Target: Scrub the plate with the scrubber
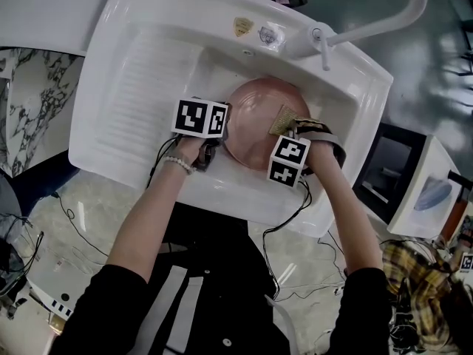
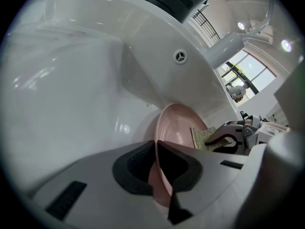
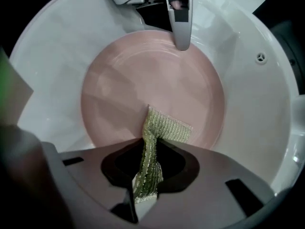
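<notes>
A pink plate [image 1: 255,128] stands tilted in the white sink basin [image 1: 148,87]. My left gripper [image 1: 222,133] is shut on the plate's left rim; in the left gripper view the plate [image 2: 178,128] runs edge-on between the jaws of that gripper [image 2: 155,168]. My right gripper [image 3: 147,168] is shut on a green-gold mesh scrubber [image 3: 159,132], whose free end lies flat against the plate's face [image 3: 152,80]. The scrubber [image 1: 283,119] shows at the plate's right side in the head view, just ahead of the right gripper [image 1: 293,133]. From the left gripper view the scrubber [image 2: 202,137] is also visible.
The sink has a ribbed drainboard [image 1: 140,80] on the left and a curved white faucet [image 1: 377,21] at the back right. An overflow hole [image 3: 260,57] sits in the basin wall. Cables [image 1: 292,220] hang over the sink's front edge.
</notes>
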A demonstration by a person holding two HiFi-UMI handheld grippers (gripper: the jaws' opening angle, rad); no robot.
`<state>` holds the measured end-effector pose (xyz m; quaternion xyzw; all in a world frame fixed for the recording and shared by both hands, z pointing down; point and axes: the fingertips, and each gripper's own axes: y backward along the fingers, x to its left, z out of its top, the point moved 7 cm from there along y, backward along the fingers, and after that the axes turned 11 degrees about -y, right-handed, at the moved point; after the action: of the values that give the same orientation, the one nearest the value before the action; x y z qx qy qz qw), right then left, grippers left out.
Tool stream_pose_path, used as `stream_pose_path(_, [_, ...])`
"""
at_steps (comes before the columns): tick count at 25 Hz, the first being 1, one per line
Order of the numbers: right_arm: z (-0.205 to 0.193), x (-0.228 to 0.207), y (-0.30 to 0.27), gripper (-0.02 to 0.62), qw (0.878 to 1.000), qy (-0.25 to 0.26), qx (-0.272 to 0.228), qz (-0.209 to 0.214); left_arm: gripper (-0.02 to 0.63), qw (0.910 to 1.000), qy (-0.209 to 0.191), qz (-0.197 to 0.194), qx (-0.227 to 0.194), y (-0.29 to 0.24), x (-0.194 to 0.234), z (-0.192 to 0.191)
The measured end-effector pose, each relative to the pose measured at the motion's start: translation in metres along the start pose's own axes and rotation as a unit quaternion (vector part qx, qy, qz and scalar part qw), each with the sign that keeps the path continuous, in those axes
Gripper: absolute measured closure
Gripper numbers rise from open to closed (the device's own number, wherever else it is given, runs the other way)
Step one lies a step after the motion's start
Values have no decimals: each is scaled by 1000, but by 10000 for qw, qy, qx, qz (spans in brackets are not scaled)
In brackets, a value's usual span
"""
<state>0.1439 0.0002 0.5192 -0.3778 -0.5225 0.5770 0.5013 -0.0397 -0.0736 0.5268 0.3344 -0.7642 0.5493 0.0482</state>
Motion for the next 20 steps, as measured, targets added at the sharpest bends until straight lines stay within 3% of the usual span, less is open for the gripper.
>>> stream_pose_path(4, [-2, 16, 9, 518, 9931, -170, 245, 1130, 591, 10000, 45, -24, -14, 1, 0, 0])
stream_pose_path(8, [0, 34, 20, 517, 9736, -166, 283, 2260, 591, 10000, 32, -13, -57, 1, 0, 1])
stream_pose_path(11, [8, 43, 29, 517, 9584, -154, 217, 2843, 591, 10000, 13, 29, -75, 1, 0, 1])
stream_pose_path(20, [55, 47, 54, 517, 8895, -766, -757, 4441, 591, 9999, -23, 70, -71, 2, 1, 1])
